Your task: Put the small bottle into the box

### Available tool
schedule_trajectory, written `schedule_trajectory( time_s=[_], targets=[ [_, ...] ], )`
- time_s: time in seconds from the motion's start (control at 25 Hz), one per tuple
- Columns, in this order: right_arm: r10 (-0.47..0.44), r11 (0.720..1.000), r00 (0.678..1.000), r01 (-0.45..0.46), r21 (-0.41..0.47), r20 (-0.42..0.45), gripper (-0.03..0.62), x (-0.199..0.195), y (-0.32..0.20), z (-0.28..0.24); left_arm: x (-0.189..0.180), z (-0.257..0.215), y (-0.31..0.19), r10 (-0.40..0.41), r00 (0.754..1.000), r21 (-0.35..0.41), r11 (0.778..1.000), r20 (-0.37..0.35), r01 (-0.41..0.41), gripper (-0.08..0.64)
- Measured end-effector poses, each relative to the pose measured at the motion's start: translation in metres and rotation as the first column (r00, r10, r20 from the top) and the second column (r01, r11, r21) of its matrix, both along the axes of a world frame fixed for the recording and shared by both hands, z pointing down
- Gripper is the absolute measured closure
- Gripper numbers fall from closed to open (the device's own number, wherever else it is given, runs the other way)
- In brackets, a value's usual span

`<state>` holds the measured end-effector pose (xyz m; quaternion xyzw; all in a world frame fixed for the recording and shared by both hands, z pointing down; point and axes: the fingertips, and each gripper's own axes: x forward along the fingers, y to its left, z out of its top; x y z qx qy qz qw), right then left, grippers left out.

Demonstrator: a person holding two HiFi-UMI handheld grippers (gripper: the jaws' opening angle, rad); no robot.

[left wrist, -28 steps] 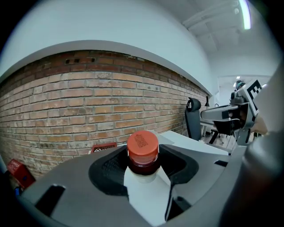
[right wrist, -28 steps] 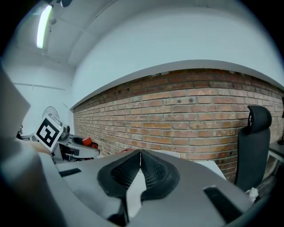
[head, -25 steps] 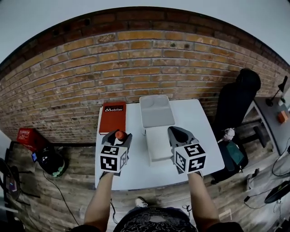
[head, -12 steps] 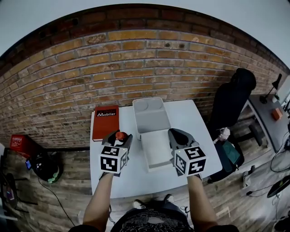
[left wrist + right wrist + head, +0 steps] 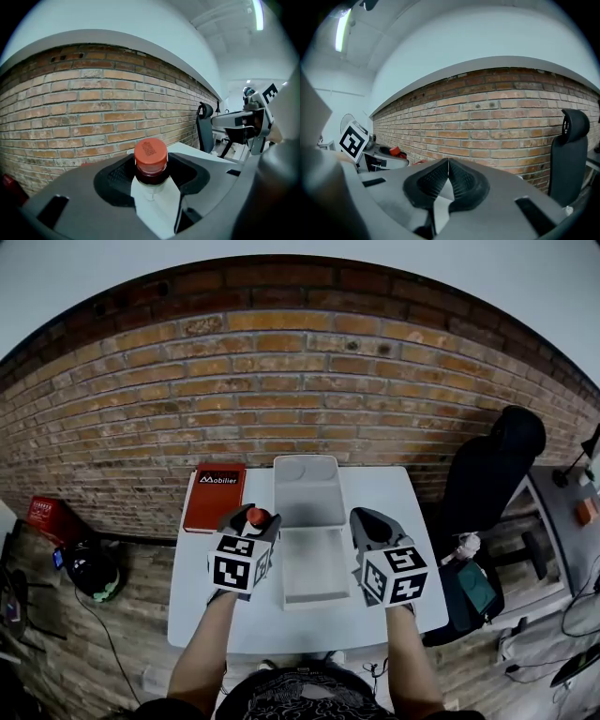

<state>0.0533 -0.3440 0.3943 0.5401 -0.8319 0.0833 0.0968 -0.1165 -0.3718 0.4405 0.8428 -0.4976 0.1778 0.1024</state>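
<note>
Red-capped, the small bottle [image 5: 151,157] is clamped between the jaws of the left gripper [image 5: 249,519], with its cap standing above them, just beside the left wall of the box [image 5: 314,568]. The right gripper [image 5: 448,174] has its jaws pressed together with nothing between them, just beside the box's right wall. The white box lies open in the middle of the tabletop [image 5: 394,498], its lid toward the far edge. A red book [image 5: 214,495] lies at the far left corner. A black chair [image 5: 487,465] stands beyond the right edge.
</note>
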Motion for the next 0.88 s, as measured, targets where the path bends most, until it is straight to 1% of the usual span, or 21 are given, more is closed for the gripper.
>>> schedule_trajectory(
  time_s=[0.24,0.52,0.88],
  targets=[
    [-0.026,1.000,0.999,0.026,0.004,0.019,0.572,0.016,-0.013,0.002,0.018,-0.003,-0.006,-0.016,0.999,0.010,1.000,0.029,0.016,0.324],
    [-0.038,0.999,0.999,0.038,0.013,0.028,0.572,0.020,-0.017,0.000,0.025,-0.003,-0.010,-0.016,0.999,0.009,1.000,0.043,0.016,0.324],
    [-0.047,0.999,0.998,0.047,0.021,0.029,0.571,0.020,-0.013,-0.003,0.039,0.010,-0.005,0.010,0.998,-0.023,1.000,0.060,-0.009,0.324]
  ],
)
